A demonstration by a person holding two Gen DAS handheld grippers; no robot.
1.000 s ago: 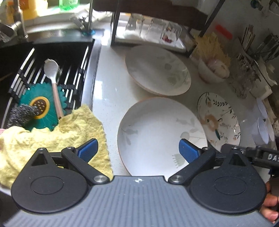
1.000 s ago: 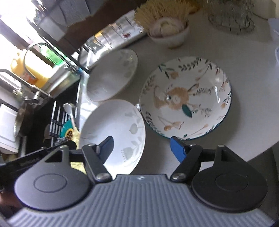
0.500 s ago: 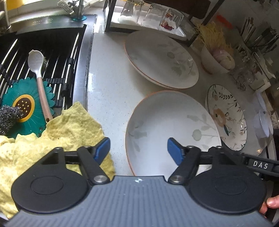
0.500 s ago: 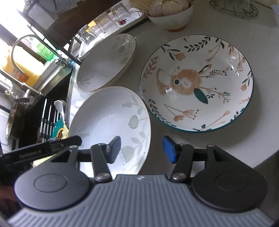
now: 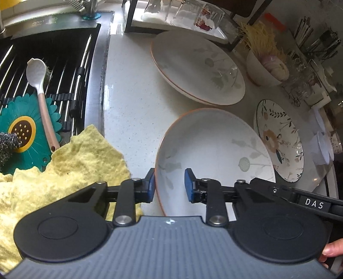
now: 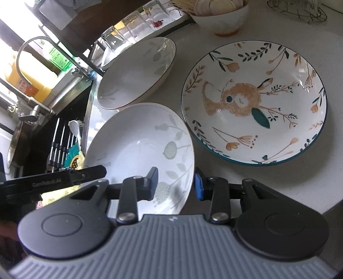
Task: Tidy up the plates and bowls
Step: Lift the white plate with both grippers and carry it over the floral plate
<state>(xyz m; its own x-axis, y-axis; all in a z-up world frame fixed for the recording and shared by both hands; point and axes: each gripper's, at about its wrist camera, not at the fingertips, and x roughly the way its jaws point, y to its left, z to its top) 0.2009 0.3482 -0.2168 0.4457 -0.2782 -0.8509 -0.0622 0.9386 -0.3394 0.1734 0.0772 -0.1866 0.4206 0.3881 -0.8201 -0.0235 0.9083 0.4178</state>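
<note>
On a pale speckled desk [image 5: 128,90] beside a kitchen sink [image 5: 53,64], two hand-held grippers straddle opposite rims of the same near white plate [image 5: 216,154], a shallow dish with a faint grey leaf print and a thin orange edge.

The left hand-held gripper [image 5: 169,184] has the plate's left rim between its blue pads; its jaws are closing, with a gap still visible on the inner side. The right hand-held gripper [image 6: 176,182] has the plate's right rim between its pads, and its jaws are closing too, not yet pressed tight.

Just behind the near white plate lies a second white plate [image 5: 197,66] of the same pattern, close to it but whether they touch cannot be told. To the right of the near white plate sits a rabbit-pattern plate [image 6: 255,109] with a teal rim, just beside it. Behind that one stands a small white bowl [image 6: 223,19] filled with pale round items.

Left of the near white plate, a crumpled yellow cloth [image 5: 70,171] spills over the sink's edge. Farther left, on the sink's black rack, lie a teal flower-shaped mat [image 5: 30,133] and a white spoon [image 5: 40,85]. Upturned glasses [image 5: 193,15] stand on a tray behind the second white plate.
</note>
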